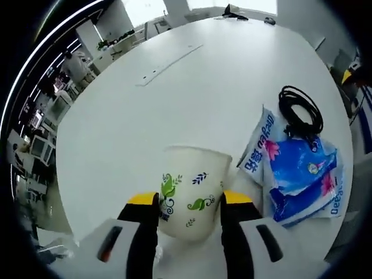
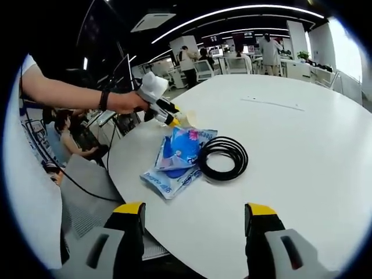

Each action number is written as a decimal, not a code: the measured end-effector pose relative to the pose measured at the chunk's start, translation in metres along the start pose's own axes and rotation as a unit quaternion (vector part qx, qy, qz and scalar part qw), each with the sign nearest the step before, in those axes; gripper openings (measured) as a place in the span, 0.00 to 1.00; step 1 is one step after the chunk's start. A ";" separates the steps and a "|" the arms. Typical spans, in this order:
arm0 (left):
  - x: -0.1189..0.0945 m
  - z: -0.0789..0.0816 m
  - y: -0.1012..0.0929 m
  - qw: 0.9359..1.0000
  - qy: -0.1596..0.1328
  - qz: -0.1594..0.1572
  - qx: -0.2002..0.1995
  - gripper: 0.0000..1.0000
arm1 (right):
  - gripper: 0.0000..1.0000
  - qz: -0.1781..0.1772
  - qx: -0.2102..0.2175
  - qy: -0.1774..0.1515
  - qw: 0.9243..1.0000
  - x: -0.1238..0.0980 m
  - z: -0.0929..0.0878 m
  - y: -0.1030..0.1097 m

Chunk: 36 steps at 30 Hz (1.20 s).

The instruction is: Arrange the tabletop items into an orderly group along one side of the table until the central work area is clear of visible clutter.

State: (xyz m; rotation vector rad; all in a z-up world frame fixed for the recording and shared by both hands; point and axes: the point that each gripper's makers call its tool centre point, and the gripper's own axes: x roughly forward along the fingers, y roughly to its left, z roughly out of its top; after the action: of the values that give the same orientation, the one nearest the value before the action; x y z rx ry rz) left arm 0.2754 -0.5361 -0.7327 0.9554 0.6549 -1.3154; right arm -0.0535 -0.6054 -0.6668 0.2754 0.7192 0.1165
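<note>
Left gripper view: the left gripper (image 1: 190, 204) clamps a leaf-printed paper cup (image 1: 192, 192) above the white table (image 1: 174, 110), beside blue packets (image 1: 296, 168) and a coiled black cable (image 1: 300, 111). The cup's inside is hidden. Right gripper (image 2: 195, 212) hovers with jaws apart, empty.

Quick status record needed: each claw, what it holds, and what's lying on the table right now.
left claw: shut on paper cup with leaf print
right claw: open, holding nothing, over the table edge
blue packets: lying overlapped on white table
black cable coil: beside the packets, touching them
</note>
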 end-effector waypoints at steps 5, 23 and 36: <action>-0.011 0.003 -0.005 0.997 -0.028 0.002 -0.069 0.40 | 0.71 0.007 -0.003 0.001 1.000 0.004 -0.003 0.004; -0.056 -0.028 -0.043 0.987 -0.054 0.032 -0.148 0.39 | 0.71 0.032 -0.022 -0.001 0.999 0.013 0.005 0.016; -0.083 -0.073 -0.074 0.976 -0.060 0.043 -0.203 0.39 | 0.71 0.045 -0.034 -0.004 0.998 0.020 0.014 0.026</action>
State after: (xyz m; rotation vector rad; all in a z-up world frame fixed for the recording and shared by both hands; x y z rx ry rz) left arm 0.1978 -0.4300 -0.7130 0.5601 0.7442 -1.0979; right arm -0.0293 -0.5793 -0.6623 0.2432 0.6935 0.2243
